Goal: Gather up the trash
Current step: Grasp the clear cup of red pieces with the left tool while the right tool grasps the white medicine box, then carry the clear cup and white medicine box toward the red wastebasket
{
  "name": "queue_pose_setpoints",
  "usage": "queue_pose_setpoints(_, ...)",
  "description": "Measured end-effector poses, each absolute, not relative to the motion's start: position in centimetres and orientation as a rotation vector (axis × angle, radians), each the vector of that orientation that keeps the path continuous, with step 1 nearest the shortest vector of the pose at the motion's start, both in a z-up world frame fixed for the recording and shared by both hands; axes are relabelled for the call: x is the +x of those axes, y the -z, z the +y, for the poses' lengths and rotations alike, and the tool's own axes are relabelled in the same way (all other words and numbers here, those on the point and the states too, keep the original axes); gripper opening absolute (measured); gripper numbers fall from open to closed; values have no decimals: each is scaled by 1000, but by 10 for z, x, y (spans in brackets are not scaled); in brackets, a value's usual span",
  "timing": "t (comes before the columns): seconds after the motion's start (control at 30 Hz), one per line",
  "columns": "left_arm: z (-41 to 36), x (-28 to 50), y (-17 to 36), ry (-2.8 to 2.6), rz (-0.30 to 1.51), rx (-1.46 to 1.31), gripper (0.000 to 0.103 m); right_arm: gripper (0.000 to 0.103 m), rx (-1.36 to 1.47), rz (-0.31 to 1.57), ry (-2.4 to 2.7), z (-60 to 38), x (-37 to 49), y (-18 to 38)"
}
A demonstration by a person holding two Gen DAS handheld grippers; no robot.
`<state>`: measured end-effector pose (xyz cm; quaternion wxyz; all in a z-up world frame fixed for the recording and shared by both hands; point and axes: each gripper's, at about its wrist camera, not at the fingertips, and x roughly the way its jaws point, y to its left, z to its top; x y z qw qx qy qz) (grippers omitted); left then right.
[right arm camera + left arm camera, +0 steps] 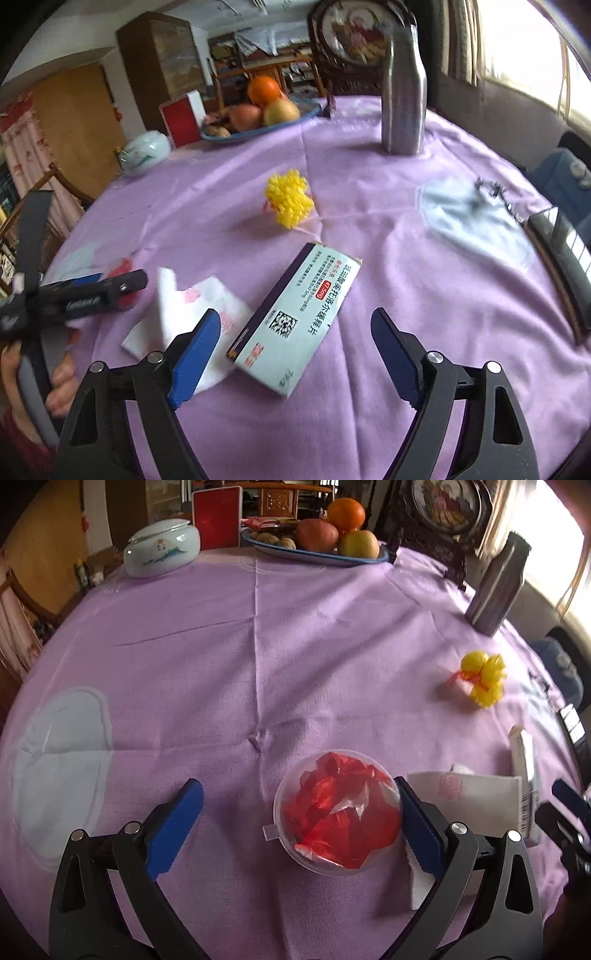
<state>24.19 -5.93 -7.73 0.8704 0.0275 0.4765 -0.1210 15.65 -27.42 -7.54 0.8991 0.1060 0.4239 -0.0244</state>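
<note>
A clear plastic bowl [338, 812] holding crumpled red wrapping sits on the purple tablecloth [221, 646]. My left gripper [297, 786] is open around it, and the bowl is close to the right-hand finger [421, 827]. To its right lie a white napkin [465, 797] and a pale medicine box [524, 775]. In the right wrist view my right gripper [295, 319] stands open just above that box [306, 291], its pads clear of the sides. The napkin [192, 314] lies by its left finger. A yellow mesh ball [290, 201] rests farther back.
A steel bottle [404, 92] stands at the back right. A blue fruit plate [325, 559], a lidded ceramic jar [160, 550] and a red box [216, 517] line the far edge. Keys [495, 192] and a dark phone [565, 251] lie at the right.
</note>
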Motion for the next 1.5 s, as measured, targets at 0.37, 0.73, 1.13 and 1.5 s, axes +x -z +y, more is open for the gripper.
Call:
queue_pose_setpoints(0.37,-59,243,78,254,1001,58,97,51,254,900,86,-296,153,85)
queue_pose_setpoints(0.73,-55,238,72,297,983,20,83,53,301,893,103,-335,136,88)
queue_pose_setpoints(1.13,-57,234,68,324,952,32,59,54,270,902,98,-327,137,88)
queue_pose_setpoints(1.5,-46,224,47,359,852,-39,59,47,128,818,136,-306,128,76)
